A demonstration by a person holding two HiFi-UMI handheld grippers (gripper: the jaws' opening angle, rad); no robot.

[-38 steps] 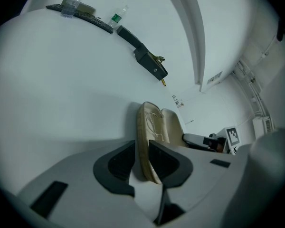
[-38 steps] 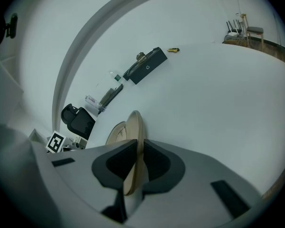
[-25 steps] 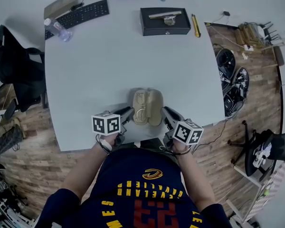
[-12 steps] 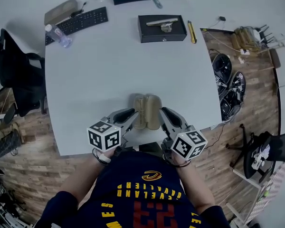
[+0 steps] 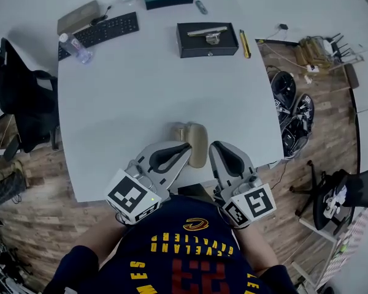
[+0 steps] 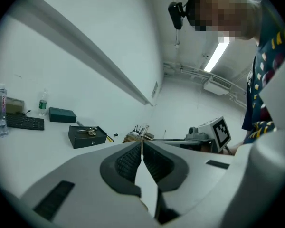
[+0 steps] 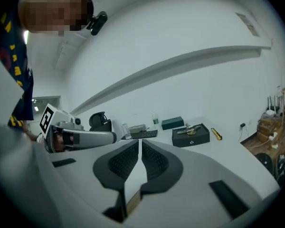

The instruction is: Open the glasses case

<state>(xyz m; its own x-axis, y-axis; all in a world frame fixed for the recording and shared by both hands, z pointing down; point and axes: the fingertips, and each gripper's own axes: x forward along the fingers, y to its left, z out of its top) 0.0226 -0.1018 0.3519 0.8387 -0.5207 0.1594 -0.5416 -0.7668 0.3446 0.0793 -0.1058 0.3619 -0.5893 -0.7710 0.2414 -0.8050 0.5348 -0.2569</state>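
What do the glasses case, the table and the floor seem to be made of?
Glasses case: beige, matte, softly rounded. It may be faux leather or fabric over a hard shell, but it is too small to tell.
Table: white, smooth, with a dull sheen, probably laminate or painted board.
Floor: brown planks with staggered joints, either wood or wood-look laminate.

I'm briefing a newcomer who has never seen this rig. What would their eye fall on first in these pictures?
Two big grey grippers with marker cubes, the left gripper and the right gripper, loom over the near edge of the white table. Both are empty, and the right one's jaws have just been closing. Between their tips in the head view lies the tan glasses case, and a black box sits at the table's far side.
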